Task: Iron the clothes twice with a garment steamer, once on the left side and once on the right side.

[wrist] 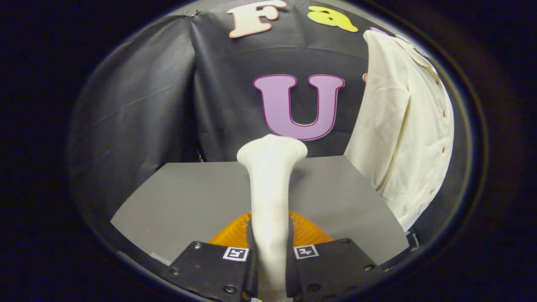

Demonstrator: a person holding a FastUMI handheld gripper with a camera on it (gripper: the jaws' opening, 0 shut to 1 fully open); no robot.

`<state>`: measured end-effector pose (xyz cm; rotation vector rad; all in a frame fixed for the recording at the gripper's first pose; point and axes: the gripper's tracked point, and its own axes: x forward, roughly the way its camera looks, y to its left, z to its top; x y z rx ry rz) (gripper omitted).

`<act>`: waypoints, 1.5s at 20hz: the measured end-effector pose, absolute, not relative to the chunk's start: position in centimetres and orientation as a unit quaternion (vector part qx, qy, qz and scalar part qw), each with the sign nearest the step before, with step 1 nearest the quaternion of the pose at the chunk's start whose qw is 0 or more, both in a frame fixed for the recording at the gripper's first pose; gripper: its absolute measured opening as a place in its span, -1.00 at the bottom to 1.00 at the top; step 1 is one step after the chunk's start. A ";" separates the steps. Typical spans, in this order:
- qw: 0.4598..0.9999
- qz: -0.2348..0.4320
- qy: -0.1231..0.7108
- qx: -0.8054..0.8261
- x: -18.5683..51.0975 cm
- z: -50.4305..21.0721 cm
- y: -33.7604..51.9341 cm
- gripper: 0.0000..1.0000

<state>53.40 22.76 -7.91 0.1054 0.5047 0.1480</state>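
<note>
My gripper (269, 260) is shut on the white handle of the garment steamer (270, 184), both fingers pressing its sides. The steamer's neck runs forward from between the fingers and flares into a wide head above the grey table. An orange ribbed part (308, 233) of the steamer shows just under the handle, beside the fingers. A cream button-up shirt (402, 130) hangs to the right, beyond the table's right edge, with its row of small buttons facing right. The steamer head is well left of the shirt and apart from it.
A grey table (188, 205) lies below the steamer. The black cloth wall stands behind the table and folds around its left side.
</note>
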 end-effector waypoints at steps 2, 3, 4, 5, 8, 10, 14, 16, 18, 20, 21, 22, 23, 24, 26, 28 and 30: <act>0.967 0.069 0.233 0.073 53.1 -6.6 22.0 -0.49; 0.969 0.067 0.224 0.076 52.8 -5.9 21.5 -0.50; 0.972 0.066 0.212 0.077 52.3 -5.1 20.9 -0.51; 0.973 0.068 0.207 0.079 51.8 -4.6 20.4 -0.52; 0.977 0.066 0.181 0.091 49.8 -3.0 18.1 -0.52; 0.980 0.063 0.162 0.096 48.0 -1.8 15.8 -0.52; 0.988 0.030 0.123 0.088 44.6 0.9 9.4 -0.53; 0.991 0.018 0.107 0.074 43.7 2.2 6.0 -0.53; 0.995 0.009 0.082 0.062 43.5 3.7 2.9 -0.52; 0.996 0.005 0.074 0.053 43.8 4.5 0.2 -0.53; 0.996 0.004 0.069 0.050 44.1 4.9 -1.0 -0.53; 0.997 0.005 0.060 0.045 44.4 5.4 -2.0 -0.53; 0.998 0.007 0.052 0.040 45.0 6.0 -3.0 -0.53; 0.998 0.008 0.054 0.038 45.6 6.0 -3.9 -0.53; 0.998 0.009 0.051 0.037 47.0 6.1 -5.5 -0.53; 0.998 0.011 0.050 0.044 48.8 5.8 -6.9 -0.53; 0.997 0.011 0.052 0.052 50.7 5.2 -7.9 -0.53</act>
